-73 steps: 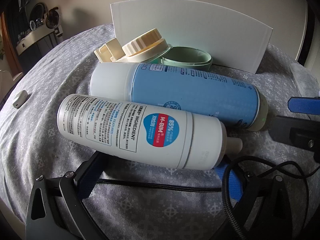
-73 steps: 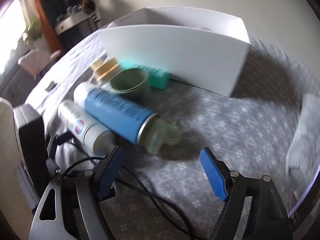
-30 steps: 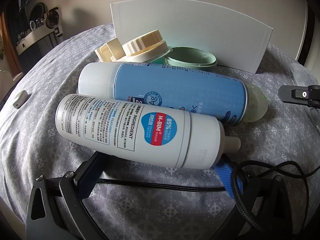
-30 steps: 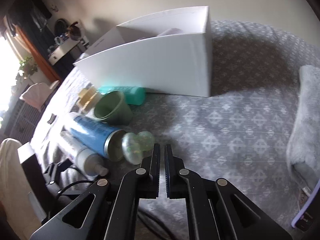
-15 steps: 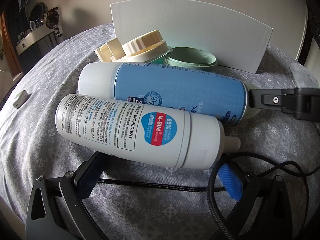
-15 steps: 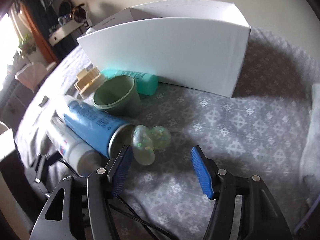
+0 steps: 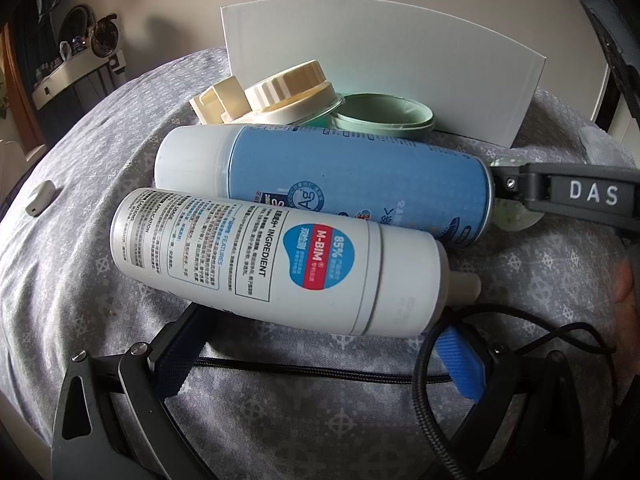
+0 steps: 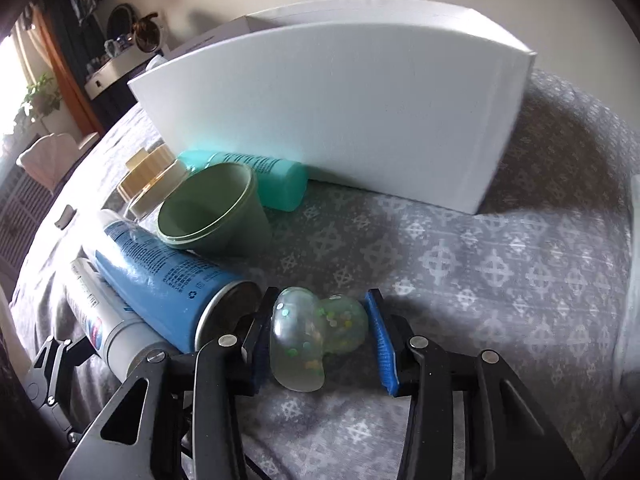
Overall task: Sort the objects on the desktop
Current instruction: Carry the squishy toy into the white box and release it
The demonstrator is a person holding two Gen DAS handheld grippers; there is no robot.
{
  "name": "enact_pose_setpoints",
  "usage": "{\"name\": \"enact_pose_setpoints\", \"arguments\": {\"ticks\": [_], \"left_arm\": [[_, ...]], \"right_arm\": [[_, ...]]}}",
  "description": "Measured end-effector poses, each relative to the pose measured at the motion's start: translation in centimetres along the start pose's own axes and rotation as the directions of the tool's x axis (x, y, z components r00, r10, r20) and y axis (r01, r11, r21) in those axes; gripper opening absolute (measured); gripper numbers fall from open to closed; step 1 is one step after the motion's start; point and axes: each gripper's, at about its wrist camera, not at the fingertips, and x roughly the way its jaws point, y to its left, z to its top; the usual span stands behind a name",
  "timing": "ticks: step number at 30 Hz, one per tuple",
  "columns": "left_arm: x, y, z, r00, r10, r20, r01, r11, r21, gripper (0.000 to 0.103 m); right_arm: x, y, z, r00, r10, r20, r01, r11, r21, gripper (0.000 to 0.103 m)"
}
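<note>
While the right tool [image 8: 318, 342] has its jaws closing around the clear squishy toy [image 8: 316, 340] on the grey cloth, just beside the base of the blue can [image 8: 160, 284], its pads look at or near the toy's sides, so a gentle squeeze and a straight lift should keep the soft toy from slipping. The left tool [image 7: 316, 364] rests spread and empty under the white bottle [image 7: 276, 264]. The white box's [image 8: 340, 120] inside is hidden; the green cup [image 8: 212, 212] on its side is empty.
</note>
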Motion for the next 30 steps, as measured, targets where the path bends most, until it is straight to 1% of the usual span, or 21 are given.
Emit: {"name": "enact_pose_setpoints", "arguments": {"ticks": [4, 8, 10, 12, 14, 16, 18, 21, 24, 26, 30], "left_arm": [[0.0, 0.0, 0.0, 1.000, 0.000, 0.000, 0.000, 1.000, 0.000, 0.103], [0.0, 0.0, 0.0, 1.000, 0.000, 0.000, 0.000, 1.000, 0.000, 0.103], [0.0, 0.0, 0.0, 1.000, 0.000, 0.000, 0.000, 1.000, 0.000, 0.103], [0.0, 0.0, 0.0, 1.000, 0.000, 0.000, 0.000, 1.000, 0.000, 0.103], [0.0, 0.0, 0.0, 1.000, 0.000, 0.000, 0.000, 1.000, 0.000, 0.103], [0.0, 0.0, 0.0, 1.000, 0.000, 0.000, 0.000, 1.000, 0.000, 0.103], [0.0, 0.0, 0.0, 1.000, 0.000, 0.000, 0.000, 1.000, 0.000, 0.103], [0.0, 0.0, 0.0, 1.000, 0.000, 0.000, 0.000, 1.000, 0.000, 0.103], [0.0, 0.0, 0.0, 1.000, 0.000, 0.000, 0.000, 1.000, 0.000, 0.103], [0.0, 0.0, 0.0, 1.000, 0.000, 0.000, 0.000, 1.000, 0.000, 0.103], [0.0, 0.0, 0.0, 1.000, 0.000, 0.000, 0.000, 1.000, 0.000, 0.103]], "right_arm": [[-2.3, -0.6, -0.1, 0.998, -0.001, 0.057, -0.002, 0.999, 0.045, 0.040], [-5.9, -0.8, 0.4, 0.987, -0.044, 0.153, 0.034, 0.997, 0.071, 0.040], [-7.8, -0.9, 1.6, 0.974, -0.068, 0.217, 0.049, 0.995, 0.093, 0.040], [-10.2, -1.2, 2.7, 0.952, -0.091, 0.292, 0.054, 0.990, 0.131, 0.040], [-11.9, -1.4, 4.6, 0.929, -0.120, 0.349, 0.066, 0.984, 0.164, 0.040], [-12.9, -1.4, 6.9, 0.910, -0.143, 0.389, 0.075, 0.980, 0.185, 0.040], [-13.0, -1.5, 9.0, 0.901, -0.149, 0.407, 0.067, 0.976, 0.209, 0.040], [-11.6, -1.5, 11.8, 0.905, -0.150, 0.398, 0.046, 0.965, 0.258, 0.040], [-8.9, -1.0, 14.2, 0.920, -0.152, 0.361, 0.052, 0.960, 0.274, 0.040], [-6.5, -0.5, 15.2, 0.933, -0.152, 0.327, 0.058, 0.958, 0.280, 0.040], [-1.9, -0.3, 15.6, 0.958, -0.175, 0.229, 0.107, 0.954, 0.279, 0.040]]}}
